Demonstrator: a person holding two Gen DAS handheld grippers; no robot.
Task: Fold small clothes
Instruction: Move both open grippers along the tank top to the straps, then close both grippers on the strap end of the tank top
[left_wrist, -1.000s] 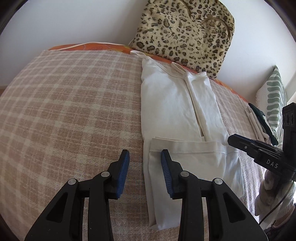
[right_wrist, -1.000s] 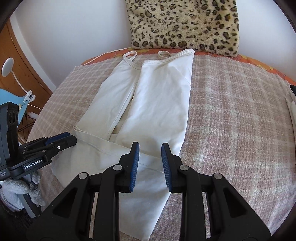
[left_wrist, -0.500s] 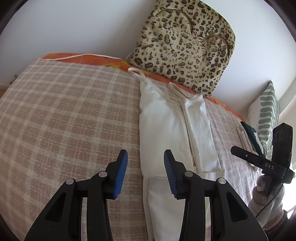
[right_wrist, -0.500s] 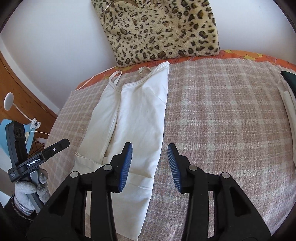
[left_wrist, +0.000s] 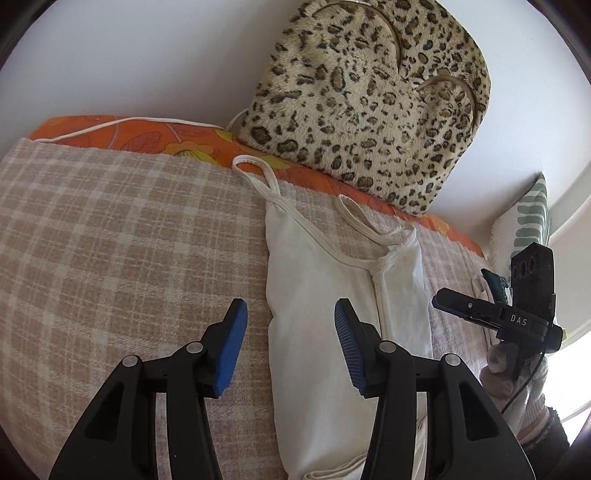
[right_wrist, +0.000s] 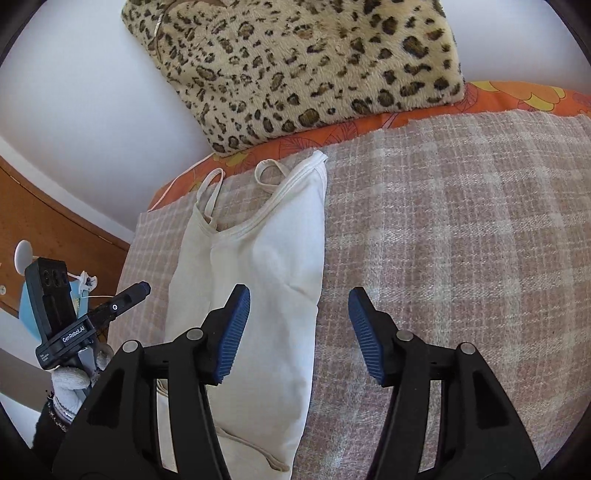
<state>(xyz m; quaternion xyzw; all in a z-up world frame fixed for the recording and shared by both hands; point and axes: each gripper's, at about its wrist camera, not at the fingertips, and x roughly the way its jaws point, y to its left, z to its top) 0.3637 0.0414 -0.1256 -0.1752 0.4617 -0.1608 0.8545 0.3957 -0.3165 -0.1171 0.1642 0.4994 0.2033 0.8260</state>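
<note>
A cream strappy top (left_wrist: 317, 295) lies folded lengthwise on the checked blanket (left_wrist: 110, 240), straps toward the leopard cushion; its bottom hem is folded up near me. It also shows in the right wrist view (right_wrist: 266, 280). My left gripper (left_wrist: 288, 347) is open and empty, straddling the top's left edge. My right gripper (right_wrist: 299, 336) is open and empty, straddling the top's right edge. The right gripper also shows in the left wrist view (left_wrist: 443, 297), and the left gripper shows in the right wrist view (right_wrist: 142, 286).
A leopard-print cushion (left_wrist: 369, 103) leans on the white wall behind the top. An orange sheet edge (left_wrist: 147, 136) runs along the back. A green-leaf pillow (left_wrist: 528, 221) and folded clothes (left_wrist: 487, 288) lie at the right. A wooden cabinet (right_wrist: 55, 229) stands at the left.
Both grippers have moved forward along the top from its folded hem toward the straps. Both have opened wider.
</note>
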